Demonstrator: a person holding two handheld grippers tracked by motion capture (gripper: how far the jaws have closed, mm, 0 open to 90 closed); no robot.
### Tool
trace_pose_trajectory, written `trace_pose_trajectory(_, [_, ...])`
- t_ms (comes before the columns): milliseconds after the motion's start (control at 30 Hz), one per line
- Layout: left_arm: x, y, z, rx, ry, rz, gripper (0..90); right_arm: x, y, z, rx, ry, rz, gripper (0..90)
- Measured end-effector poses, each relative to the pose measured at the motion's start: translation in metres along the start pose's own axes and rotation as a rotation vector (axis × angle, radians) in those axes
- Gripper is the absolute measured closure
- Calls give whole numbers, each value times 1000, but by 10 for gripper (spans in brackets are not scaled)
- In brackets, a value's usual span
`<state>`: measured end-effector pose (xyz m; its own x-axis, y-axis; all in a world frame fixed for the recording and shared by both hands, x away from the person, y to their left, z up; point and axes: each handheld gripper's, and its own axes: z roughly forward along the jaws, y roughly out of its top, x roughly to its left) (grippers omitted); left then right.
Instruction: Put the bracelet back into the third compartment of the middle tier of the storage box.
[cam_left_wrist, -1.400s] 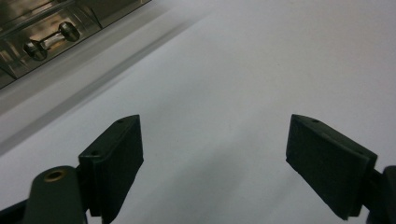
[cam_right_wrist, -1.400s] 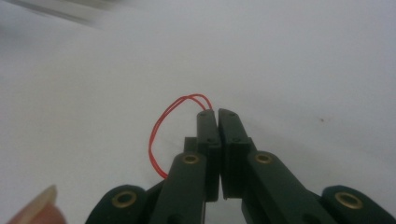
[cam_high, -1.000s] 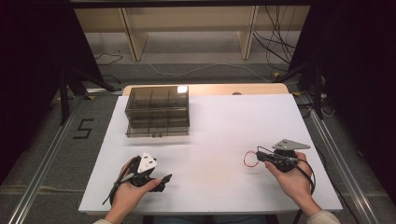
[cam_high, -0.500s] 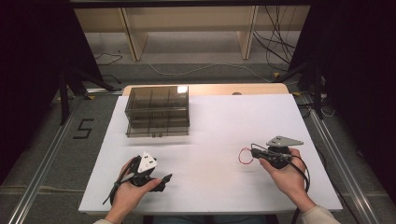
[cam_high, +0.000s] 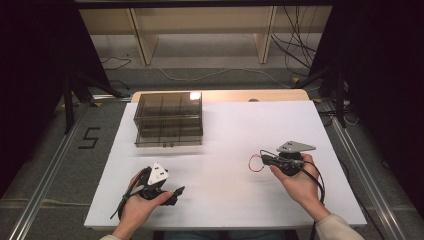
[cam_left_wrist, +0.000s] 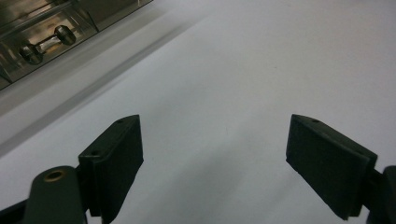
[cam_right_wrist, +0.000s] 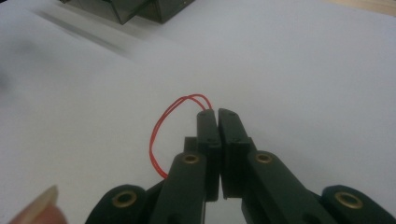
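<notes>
I've got the red wire loop (cam_right_wrist: 161, 135) pinched in my right gripper (cam_right_wrist: 217, 112). Its jaws are pressed together with the thin red strands caught between their tips, and the loop bows out to one side and curls back under the near jaw. From the high view, the right gripper (cam_high: 263, 159) sits over the right half of the white table (cam_high: 225, 200), and the red wire loop (cam_high: 255, 163) hangs off its tip just above the sheet, well apart from everything else.

My left gripper (cam_left_wrist: 215, 154) has its jaws spread wide with nothing but bare white surface between them. In the high view it (cam_high: 175, 192) rests low near the front edge on the left side, idle.

The smoked-plastic drawer box (cam_high: 168, 119) stands at the back left of the table, and through the left gripper view I can see one drawer front with a small barbell-shaped handle (cam_left_wrist: 45, 43). As far as I can tell, the drawers are shut.

My read: the pick-up is done, the wire is secured. If it's bound for that box, what's left is most of the job: carry it across, get a drawer open with the free left gripper, drop the wire in, close up. The wire is springy and thin, so I'd watch for it slipping from the tips.
</notes>
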<state>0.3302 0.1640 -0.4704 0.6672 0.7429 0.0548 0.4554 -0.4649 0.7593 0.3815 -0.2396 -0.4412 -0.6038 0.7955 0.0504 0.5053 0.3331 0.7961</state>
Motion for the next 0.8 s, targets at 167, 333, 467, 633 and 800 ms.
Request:
trace_pose_trajectory(167, [0,0,0,0,-1,-1,186,1,5,3,1,3,-2,887])
trace_pose_trajectory(333, [0,0,0,0,-2,-1,186,3,10,7,-5,4,-8,887])
trace_pose_trajectory(467, [0,0,1,1,-4,-2,186,4,13,10,-5,4,-13,887])
trace_pose_trajectory(633, [-1,0,1,-2,-4,0,187,6,17,14,-4,7,-20,887])
trace_pose_trajectory(800, [-1,0,1,-1,-2,4,186,8,21,17,-9,12,-24,887])
